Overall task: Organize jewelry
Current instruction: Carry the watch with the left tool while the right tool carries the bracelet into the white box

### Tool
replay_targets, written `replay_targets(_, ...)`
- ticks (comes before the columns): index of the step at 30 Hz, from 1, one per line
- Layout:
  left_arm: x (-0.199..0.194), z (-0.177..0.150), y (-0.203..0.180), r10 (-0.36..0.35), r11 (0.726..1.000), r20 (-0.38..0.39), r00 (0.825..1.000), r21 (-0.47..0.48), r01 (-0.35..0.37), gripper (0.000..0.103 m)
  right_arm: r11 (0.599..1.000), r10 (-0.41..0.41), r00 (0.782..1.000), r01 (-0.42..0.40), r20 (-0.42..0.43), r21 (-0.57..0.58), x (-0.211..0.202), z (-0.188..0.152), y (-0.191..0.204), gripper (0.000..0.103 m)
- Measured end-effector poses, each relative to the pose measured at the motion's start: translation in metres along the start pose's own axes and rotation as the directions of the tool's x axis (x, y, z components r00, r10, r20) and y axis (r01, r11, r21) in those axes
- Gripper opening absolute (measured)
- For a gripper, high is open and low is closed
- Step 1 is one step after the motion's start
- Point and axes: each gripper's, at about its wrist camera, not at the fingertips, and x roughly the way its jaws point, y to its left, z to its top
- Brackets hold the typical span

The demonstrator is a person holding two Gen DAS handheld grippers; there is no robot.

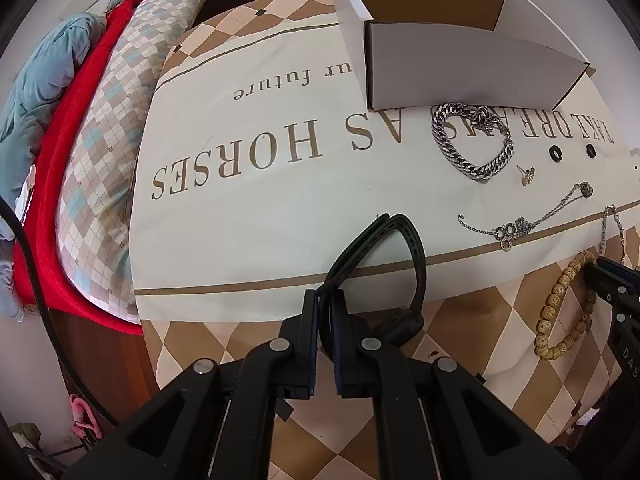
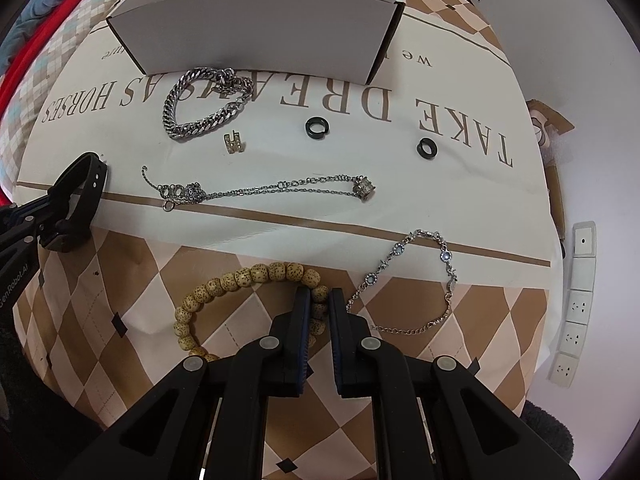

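Home bedroom: bed with printed bedsheet (image 1: 240, 200), checkered pillow (image 1: 120, 92), blue quilt (image 1: 44, 68), wall sockets (image 2: 576, 304).

Left gripper (image 1: 325, 300) clamped on black wristband (image 1: 394, 240), held above the printed cloth (image 1: 248, 208). Silver chain bracelet (image 1: 472, 140) just in front of white box (image 1: 460, 68). Beaded bracelet (image 1: 560, 308) far right, right gripper (image 1: 612, 284) touching it.

The heavy curb-link bracelet (image 2: 206, 102) gleams like polished metal, and the two small rings (image 2: 315, 126) are glossy black. The beaded bracelet (image 2: 248, 280) looks like matt, speckled wood (or seed), lying on smooth printed cloth (image 2: 280, 216). The box (image 2: 256, 34) is matt white cardboard.
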Motion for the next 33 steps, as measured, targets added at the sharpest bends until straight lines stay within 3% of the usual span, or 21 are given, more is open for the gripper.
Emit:
replay_targets(6, -0.011, 0.002, 0.003, 0.019, 1.000, 0.037, 0.999, -0.022, -0.018, 0.002, 1.000, 0.014, 1.000, -0.015, 0.025, 0.025, -0.003, -0.006, -0.004, 0.010)
replay_targets(9, -0.026, -0.001, 0.005, 0.022, 0.999, 0.074, 0.997, -0.035, -0.020, 0.002, 0.996, 0.063, 0.997, -0.066, 0.034, 0.067, -0.007, -0.010, -0.008, 0.009)
replay_targets(19, -0.086, -0.001, 0.009, -0.007, 0.995, 0.188, 0.982, -0.101, 0.027, 0.002, 0.983, 0.121, 0.973, -0.144, 0.197, 0.111, -0.072, -0.018, -0.019, 0.009)
replay_targets(26, -0.128, 0.013, 0.012, -0.019, 0.992, 0.274, 0.962, -0.117, 0.053, 0.002, 0.978, 0.140, 0.945, -0.179, 0.296, 0.109, -0.122, 0.007, -0.027, 0.009)
replay_targets(33, -0.157, 0.047, 0.017, -0.021, 0.988, 0.346, 0.938, -0.137, 0.073, 0.002, 0.974, 0.166, 0.912, -0.210, 0.376, 0.081, -0.164, 0.043, -0.042, 0.009)
